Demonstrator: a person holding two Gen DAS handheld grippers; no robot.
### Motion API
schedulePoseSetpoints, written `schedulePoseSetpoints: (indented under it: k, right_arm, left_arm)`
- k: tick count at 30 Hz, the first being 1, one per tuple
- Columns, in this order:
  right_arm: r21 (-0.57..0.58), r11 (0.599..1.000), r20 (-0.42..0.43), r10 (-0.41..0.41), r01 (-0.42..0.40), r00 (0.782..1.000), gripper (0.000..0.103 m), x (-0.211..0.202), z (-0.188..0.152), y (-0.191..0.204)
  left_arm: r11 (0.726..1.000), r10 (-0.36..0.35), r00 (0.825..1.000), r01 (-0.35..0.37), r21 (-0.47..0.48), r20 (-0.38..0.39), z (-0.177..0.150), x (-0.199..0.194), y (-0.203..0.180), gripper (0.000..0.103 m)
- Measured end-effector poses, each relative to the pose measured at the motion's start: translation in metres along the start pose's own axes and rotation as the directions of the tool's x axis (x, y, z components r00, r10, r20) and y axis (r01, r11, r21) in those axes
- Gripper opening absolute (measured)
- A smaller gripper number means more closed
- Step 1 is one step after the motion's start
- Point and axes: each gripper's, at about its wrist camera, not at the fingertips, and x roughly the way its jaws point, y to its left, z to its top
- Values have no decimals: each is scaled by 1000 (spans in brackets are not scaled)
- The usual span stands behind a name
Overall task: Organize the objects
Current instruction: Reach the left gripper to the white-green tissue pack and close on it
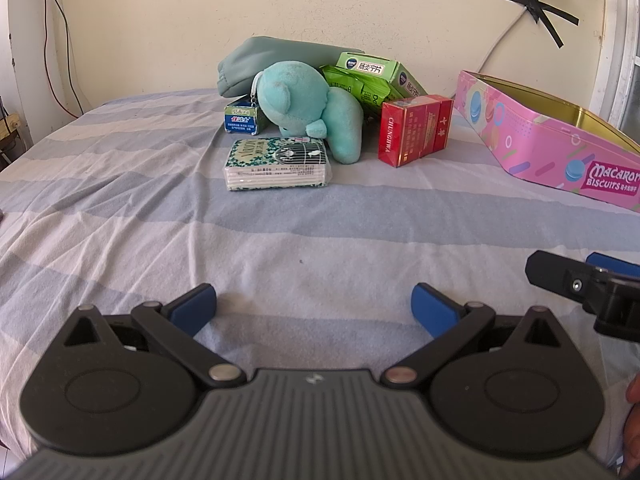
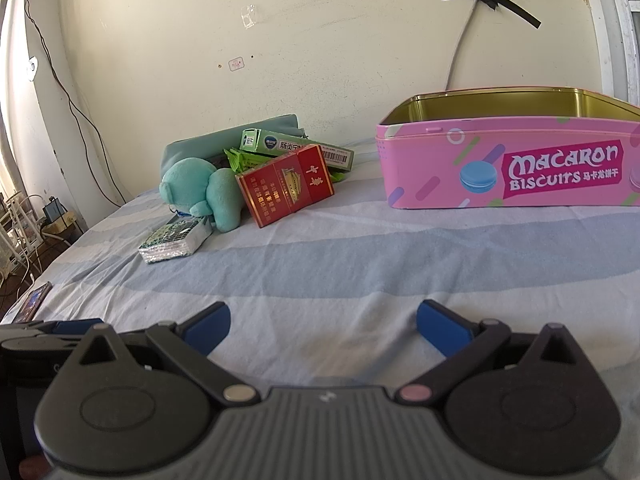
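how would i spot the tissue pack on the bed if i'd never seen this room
Find the pile of objects at the wall on the striped bed. The tissue pack lies flat at its front, before the teal plush. It alone is soft-wrapped, green-and-white leaf print.

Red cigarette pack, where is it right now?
The red cigarette pack stands on the bed, right of the teal plush elephant and left of the pink biscuit tin.

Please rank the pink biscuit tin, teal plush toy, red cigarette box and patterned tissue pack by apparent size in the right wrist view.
1. Pink biscuit tin
2. Teal plush toy and red cigarette box: alike, not ranked
3. Patterned tissue pack
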Motion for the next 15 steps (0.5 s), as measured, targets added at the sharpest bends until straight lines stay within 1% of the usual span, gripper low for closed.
schedulePoseSetpoints:
  k: [4,9,12,15]
  right_arm:
    - [-11,1000,-7,-5,5,1000,103,0,2,2]
    - [9,999,-22,35,-35,999,103,5,14,-1]
    - [-50,997,-1,58,-58,998,103,6,25,9]
    - [-121,987,-8,104,-104,995,101,13,37,23]
  left_arm:
    - [1000,-12,1000,12,-2,-14,8,1,6,103]
    - [999,17,999,-15,-36,48,26,-2,33,103]
    - [998,8,998,-5,-62,54,40,1,57,103]
    - [995,-26,999,30,-93,48,55,6,80,103]
